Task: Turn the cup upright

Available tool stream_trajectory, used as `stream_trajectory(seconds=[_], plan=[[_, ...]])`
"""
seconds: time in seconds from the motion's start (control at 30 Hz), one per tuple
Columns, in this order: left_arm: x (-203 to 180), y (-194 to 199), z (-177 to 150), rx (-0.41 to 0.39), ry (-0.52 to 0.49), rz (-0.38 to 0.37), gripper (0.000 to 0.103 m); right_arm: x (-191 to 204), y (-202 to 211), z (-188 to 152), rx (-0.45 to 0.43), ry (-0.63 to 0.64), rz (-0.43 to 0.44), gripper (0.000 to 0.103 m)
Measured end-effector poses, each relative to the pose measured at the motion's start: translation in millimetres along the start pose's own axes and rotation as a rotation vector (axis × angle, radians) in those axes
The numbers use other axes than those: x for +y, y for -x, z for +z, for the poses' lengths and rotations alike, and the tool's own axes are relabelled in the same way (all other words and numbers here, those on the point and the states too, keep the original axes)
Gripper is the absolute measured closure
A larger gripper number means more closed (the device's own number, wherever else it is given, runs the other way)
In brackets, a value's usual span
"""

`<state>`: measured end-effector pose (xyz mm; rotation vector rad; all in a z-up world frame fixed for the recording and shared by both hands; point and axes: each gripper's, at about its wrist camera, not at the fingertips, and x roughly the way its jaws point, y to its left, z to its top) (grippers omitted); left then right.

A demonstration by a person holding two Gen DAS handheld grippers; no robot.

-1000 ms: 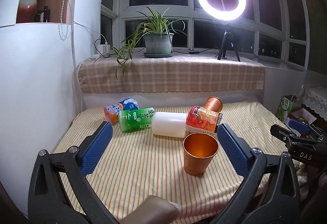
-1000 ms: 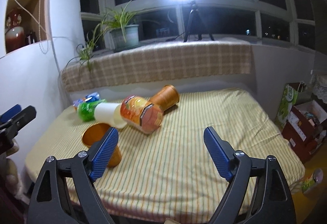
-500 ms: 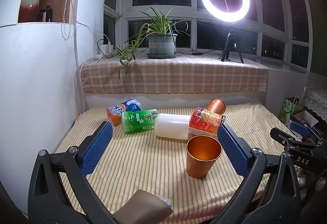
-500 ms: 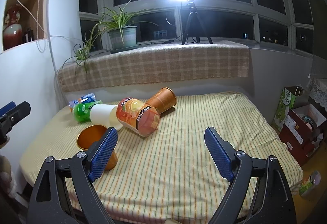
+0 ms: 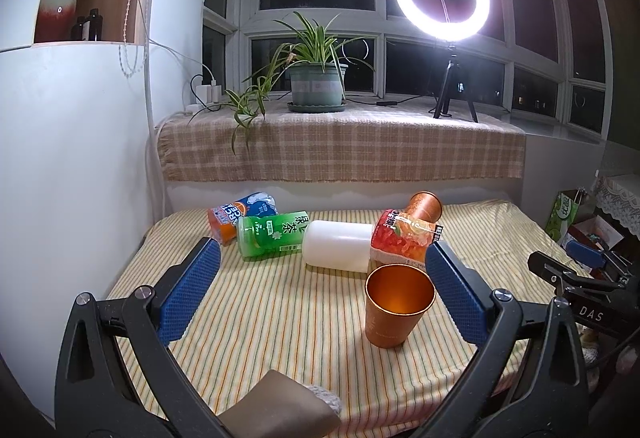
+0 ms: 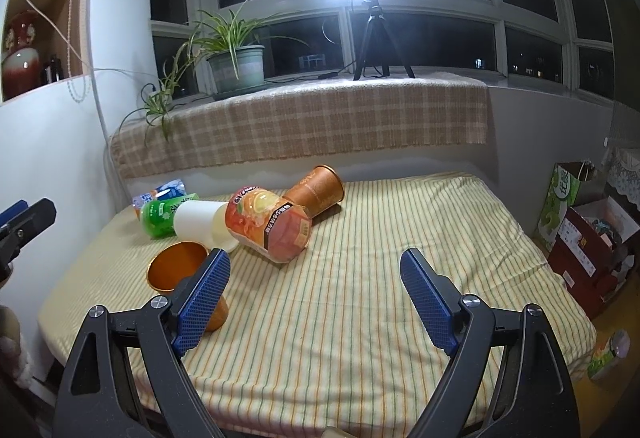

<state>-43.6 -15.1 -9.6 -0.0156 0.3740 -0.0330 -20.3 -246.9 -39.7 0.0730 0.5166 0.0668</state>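
A copper cup (image 5: 394,304) stands upright on the striped cloth, mouth up; it also shows in the right wrist view (image 6: 178,272), partly behind my left finger pad. A second copper cup (image 5: 425,205) lies on its side at the back, also seen in the right wrist view (image 6: 318,189). My left gripper (image 5: 320,278) is open and empty, with the upright cup just inside its right finger. My right gripper (image 6: 316,288) is open and empty, to the right of the upright cup.
A row of toppled containers lies behind: an orange-blue bottle (image 5: 240,212), a green tea bottle (image 5: 274,232), a white cup (image 5: 338,244) and a fruit-print carton (image 5: 402,240). The table cloth (image 6: 400,238) spreads right. Boxes (image 6: 588,234) stand on the floor at right.
Both grippers have drawn back and risen slightly from the table. The upright cup has stayed in place. Both stay open.
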Motion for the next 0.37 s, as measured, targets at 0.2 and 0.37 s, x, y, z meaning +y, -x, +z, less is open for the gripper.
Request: stream_trajectory(seconds=[0.2, 0.37], plan=[[2.3, -2.6, -0.1, 0.001, 0.004, -0.001, 0.000, 1.4, -3.2, -1.3, 0.008, 0.006, 0.000, 0.016], [3.9, -5.4, -0.4, -0.005, 0.005, 0.013, 0.000, 2.1, -6.4, -2.3, 0.016, 0.005, 0.002, 0.016]])
